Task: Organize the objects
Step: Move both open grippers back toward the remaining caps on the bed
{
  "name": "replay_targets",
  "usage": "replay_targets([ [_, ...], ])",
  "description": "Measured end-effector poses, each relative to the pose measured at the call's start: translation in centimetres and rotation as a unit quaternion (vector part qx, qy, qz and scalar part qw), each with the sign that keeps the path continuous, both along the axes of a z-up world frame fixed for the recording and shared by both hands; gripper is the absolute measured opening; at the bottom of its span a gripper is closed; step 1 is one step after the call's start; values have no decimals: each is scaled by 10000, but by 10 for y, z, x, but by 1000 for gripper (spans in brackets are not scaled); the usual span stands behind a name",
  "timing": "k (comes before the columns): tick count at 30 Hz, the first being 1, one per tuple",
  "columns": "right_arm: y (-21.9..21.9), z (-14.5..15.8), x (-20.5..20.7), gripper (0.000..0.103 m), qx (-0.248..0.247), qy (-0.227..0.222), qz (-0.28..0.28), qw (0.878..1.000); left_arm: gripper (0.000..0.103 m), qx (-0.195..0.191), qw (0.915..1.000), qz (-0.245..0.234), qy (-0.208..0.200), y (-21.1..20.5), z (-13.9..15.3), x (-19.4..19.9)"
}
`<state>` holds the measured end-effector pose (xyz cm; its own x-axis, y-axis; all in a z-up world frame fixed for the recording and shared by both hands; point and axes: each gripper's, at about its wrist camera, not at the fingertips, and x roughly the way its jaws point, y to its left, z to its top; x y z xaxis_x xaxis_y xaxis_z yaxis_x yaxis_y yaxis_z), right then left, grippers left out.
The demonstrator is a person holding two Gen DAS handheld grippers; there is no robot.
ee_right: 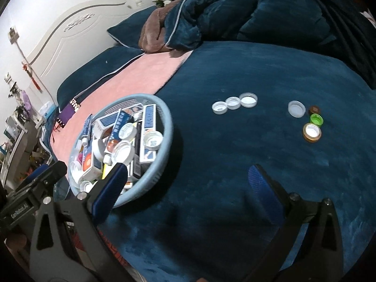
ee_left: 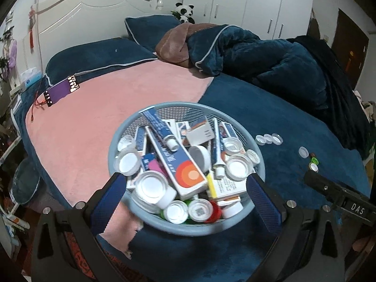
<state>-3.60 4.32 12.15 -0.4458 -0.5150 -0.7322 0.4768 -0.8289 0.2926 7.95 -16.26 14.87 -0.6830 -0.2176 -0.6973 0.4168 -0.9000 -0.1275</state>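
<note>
Left tool (ee_left: pixel 185 181) spread wide over full basket (ee_left: pixel 150 221).

Ahead of the fingers lies a wide bed (ee_left: pixel 270 108) under a dark blue plush cover, with a pink blanket (ee_left: pixel 112 108) spread over the part ahead and to the left. Farther ahead stand two blue pillows (ee_left: pixel 101 58), a rumpled blue and brown quilt (ee_left: pixel 246 54) and a toy panda (ee_left: pixel 184 11) against a carved white headboard (ee_left: pixel 94 7). White wardrobe doors (ee_left: pixel 246 2) fill the wall ahead to the right, with a dark wooden door (ee_left: pixel 347 54) beside them; cluttered shelves (ee_right: pixel 18 127) show far left.
</note>
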Motion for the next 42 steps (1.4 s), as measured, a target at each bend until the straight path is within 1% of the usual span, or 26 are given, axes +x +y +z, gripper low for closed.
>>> replay_targets([
  [11,37,-4,-3,103,30,-34,-338,9994,102,-23,9995,-298,-90,27,-2,-14],
  [21,71,-6,-8,103,22,-65,-646,9979,102,-70,9976,-666,-189,59,-8,-32],
  [34,113,-24,-18,103,5,-321,-1058,9939,102,-34,9938,-1038,-384,94,-20,-53],
  [42,137,-38,-30,103,29,-454,-1311,9903,102,79,9889,-1396,-505,120,-35,-74],
])
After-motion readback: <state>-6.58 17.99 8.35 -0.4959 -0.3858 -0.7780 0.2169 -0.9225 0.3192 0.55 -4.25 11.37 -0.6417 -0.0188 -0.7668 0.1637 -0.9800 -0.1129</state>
